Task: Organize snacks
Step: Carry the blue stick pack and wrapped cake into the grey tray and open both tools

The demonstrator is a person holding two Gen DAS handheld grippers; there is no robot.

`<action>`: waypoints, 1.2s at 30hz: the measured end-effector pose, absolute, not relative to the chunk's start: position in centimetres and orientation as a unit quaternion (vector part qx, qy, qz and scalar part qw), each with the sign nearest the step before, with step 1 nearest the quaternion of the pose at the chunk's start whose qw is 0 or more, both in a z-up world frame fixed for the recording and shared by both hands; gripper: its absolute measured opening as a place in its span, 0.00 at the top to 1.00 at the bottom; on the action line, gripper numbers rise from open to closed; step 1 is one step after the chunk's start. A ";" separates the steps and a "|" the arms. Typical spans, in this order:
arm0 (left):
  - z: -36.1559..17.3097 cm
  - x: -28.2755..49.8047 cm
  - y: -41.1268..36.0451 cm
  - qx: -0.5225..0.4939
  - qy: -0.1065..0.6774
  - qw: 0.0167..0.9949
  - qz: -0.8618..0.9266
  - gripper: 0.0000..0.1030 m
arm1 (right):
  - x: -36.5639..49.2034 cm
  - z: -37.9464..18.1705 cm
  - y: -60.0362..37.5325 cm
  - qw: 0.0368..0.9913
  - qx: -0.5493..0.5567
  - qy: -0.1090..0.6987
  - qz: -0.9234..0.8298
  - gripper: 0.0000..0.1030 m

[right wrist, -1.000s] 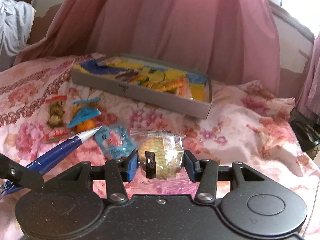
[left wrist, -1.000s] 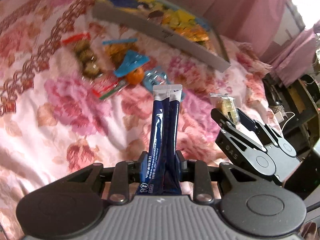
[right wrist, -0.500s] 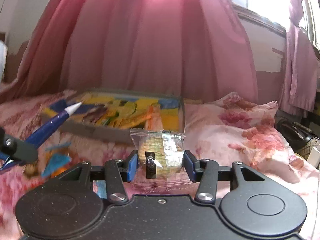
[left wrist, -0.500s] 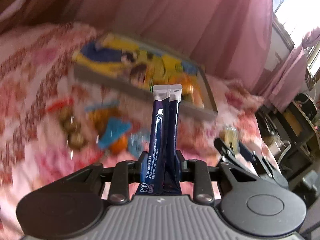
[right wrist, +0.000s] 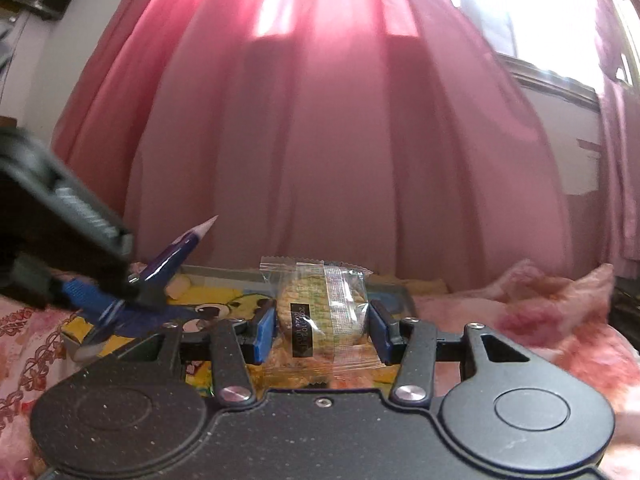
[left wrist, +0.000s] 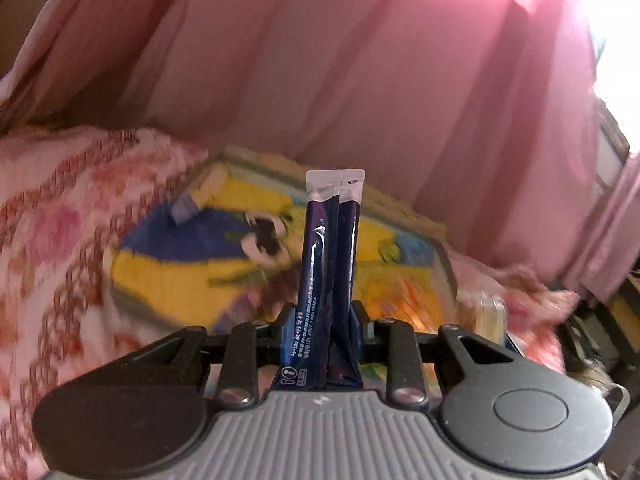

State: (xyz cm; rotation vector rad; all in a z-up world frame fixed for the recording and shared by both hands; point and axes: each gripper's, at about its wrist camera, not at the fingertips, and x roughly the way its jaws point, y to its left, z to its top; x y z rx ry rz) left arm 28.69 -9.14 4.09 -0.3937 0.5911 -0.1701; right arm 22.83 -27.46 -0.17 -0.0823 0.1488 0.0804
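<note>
Pink curtains (right wrist: 340,140) hang behind a bed covered with a pink floral bedspread (left wrist: 52,240), and on it lies a shallow grey cardboard box (right wrist: 394,294) with a yellow-and-blue cartoon print inside. The left tongs (left wrist: 323,320) are clamped on a pair of long dark-blue stick sachets with white tops (left wrist: 330,256), which stand upright over the near part of the box. The right tongs (right wrist: 322,328) are clamped on a round biscuit in a clear plastic wrapper (right wrist: 320,308), held near the box's right end.

Both snacks look ready to be dropped into the box. The likely trouble is crowding: the two tongs are close together, so they could knock each other. The tall sachets may topple past the low box wall if released at a tilt. The slick wrapper could also cling to a pad (right wrist: 266,334) and fall outside the box.
</note>
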 end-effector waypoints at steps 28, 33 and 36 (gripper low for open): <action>-0.3 36.1 -7.8 -0.158 0.338 0.928 -0.006 0.62 | 28.5 -3.6 -23.3 0.985 -0.067 0.137 0.082 0.34; -0.1 35.2 -7.5 -0.163 0.328 0.930 0.011 0.21 | 28.6 -3.6 -23.6 0.986 -0.063 0.137 0.077 0.21; 0.0 34.3 -7.2 -0.168 0.313 0.935 0.018 0.13 | 28.4 -3.4 -23.8 0.987 -0.060 0.133 0.072 0.14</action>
